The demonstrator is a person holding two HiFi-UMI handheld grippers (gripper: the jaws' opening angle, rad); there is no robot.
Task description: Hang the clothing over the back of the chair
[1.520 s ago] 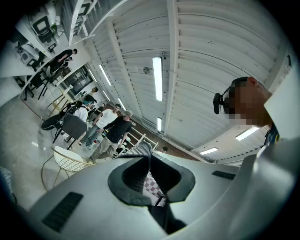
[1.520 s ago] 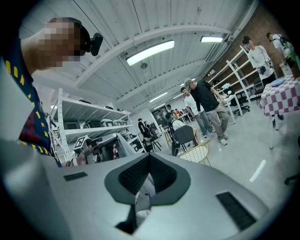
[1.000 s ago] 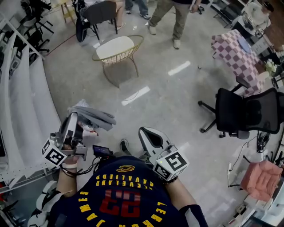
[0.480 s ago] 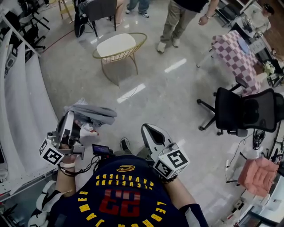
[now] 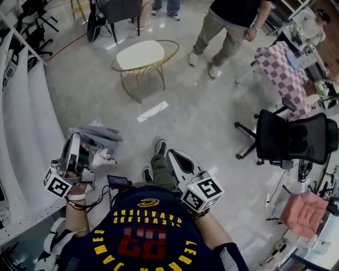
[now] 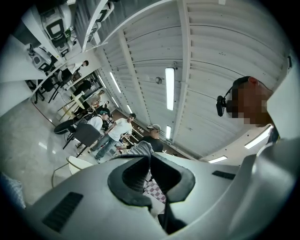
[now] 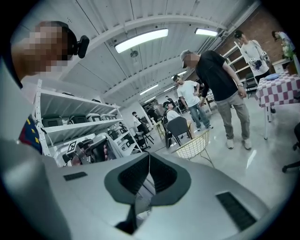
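The left tool [image 5: 73, 144] is clamped shut on a bunched grey garment [image 5: 100, 136]. The garment juts from the tool's tip, its length running rightward above the floor [image 5: 201, 106]. The right tool [image 5: 175, 156] is closed and empty. A wire chair [image 5: 142, 55] stands ahead, well apart, with a person [image 5: 233, 21] standing to its right.

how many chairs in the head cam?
3: gold wire chair upper middle, black office chair at right, dark chair at top edge. Others may hide in the cluttered edges.
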